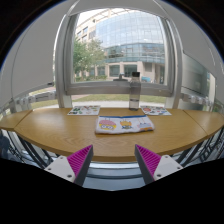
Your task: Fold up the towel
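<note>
A towel with a white ground and coloured print [124,124] lies flat on the wooden table [60,132], beyond my fingers and a little to the right of centre. My gripper [113,160] is open and empty, held back from the table's near edge. Its two magenta pads [80,158] stand wide apart. Nothing is between the fingers.
A tall bottle [134,97] stands at the table's far side. Flat printed sheets [86,110] lie to its left and right. Chairs [30,152] stand at the near edge on both sides. A large window [120,45] with buildings outside fills the wall behind.
</note>
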`<state>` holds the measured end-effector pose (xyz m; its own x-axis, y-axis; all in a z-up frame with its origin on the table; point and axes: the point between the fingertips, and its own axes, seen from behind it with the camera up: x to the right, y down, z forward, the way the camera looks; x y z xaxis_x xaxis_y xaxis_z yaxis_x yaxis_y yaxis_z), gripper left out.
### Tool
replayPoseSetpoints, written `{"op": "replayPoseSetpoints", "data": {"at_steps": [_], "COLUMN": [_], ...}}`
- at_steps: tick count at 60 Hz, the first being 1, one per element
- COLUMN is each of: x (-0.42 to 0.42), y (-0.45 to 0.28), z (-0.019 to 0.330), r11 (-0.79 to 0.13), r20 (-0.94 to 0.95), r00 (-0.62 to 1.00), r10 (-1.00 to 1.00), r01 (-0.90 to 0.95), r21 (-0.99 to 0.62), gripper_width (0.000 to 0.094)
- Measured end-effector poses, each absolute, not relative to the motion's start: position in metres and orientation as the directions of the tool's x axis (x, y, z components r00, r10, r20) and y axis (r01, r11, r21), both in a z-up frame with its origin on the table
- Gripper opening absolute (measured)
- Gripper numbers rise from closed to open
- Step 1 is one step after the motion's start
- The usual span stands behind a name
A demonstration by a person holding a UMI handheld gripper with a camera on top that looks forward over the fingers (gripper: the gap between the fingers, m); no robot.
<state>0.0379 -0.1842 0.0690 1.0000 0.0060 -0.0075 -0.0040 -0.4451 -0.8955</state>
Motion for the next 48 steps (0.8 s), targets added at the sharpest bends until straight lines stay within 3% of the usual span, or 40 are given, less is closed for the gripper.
{"op": "replayPoseSetpoints", "data": {"at_steps": [16, 24, 43, 48], "x": [0.015, 0.046, 0.165, 0.191], "y": [-0.145, -0.125, -0.174, -0.199], "z": [0.065, 0.06, 0.037, 0.044], "r11": [-0.478, -0.506, -0.64, -0.657], "r20": [0.014, 0.07, 0.11, 0.127], "r00": [0.996, 0.997, 0.994, 0.992], "r10": [0.087, 0.032, -0.021, -0.006], "r01": [0.054, 0.076, 0.072, 0.091], "r21": [-0.876, -0.859, -0.765, -0.748], "gripper_width": [0.0797, 0.0677, 0.0291, 0.0081]}}
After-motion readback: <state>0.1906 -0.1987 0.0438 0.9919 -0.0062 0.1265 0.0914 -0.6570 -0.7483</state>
